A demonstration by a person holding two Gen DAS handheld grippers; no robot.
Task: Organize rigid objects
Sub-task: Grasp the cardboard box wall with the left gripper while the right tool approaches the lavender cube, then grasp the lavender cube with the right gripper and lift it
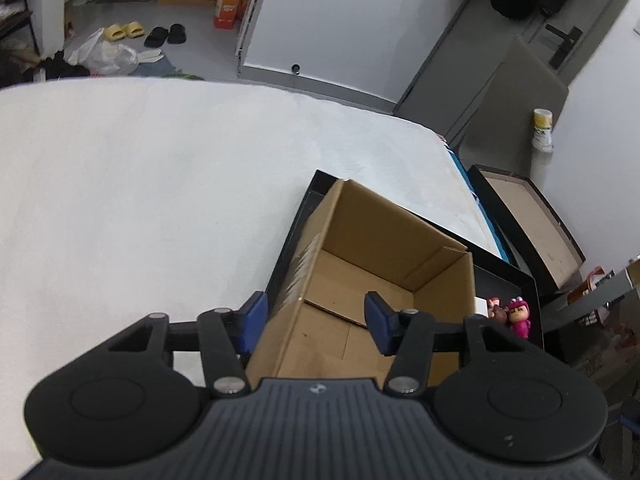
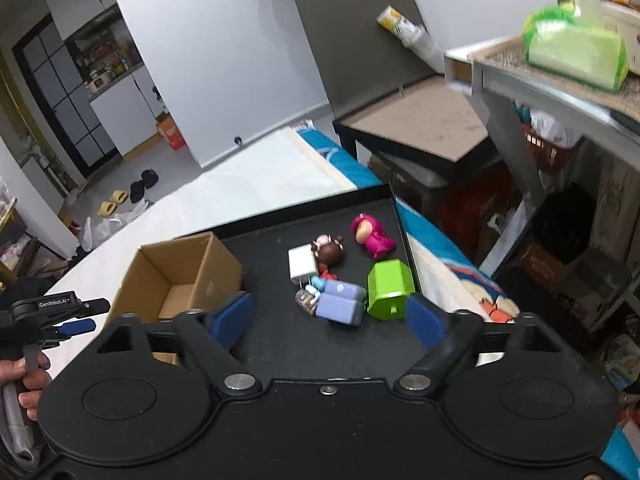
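An open empty cardboard box (image 1: pixel 372 276) stands on a black tray (image 2: pixel 276 236); it also shows in the right wrist view (image 2: pixel 176 276). On the tray lie a pink figurine (image 2: pixel 370 236), a brown-haired figurine (image 2: pixel 330 250), a white charger (image 2: pixel 302 264), two lavender blocks (image 2: pixel 340 300) and a green block (image 2: pixel 390 288). My left gripper (image 1: pixel 316 322) is open and empty above the box's near left wall. My right gripper (image 2: pixel 330 322) is open and empty just short of the lavender blocks. The pink figurine also shows in the left wrist view (image 1: pixel 520 316).
The tray lies on a white bed (image 1: pixel 160 180). A black side table (image 2: pixel 428 120) stands beyond the bed's right edge. A shelf with a green tissue pack (image 2: pixel 576 52) is at the far right. Slippers (image 1: pixel 124 32) lie on the floor.
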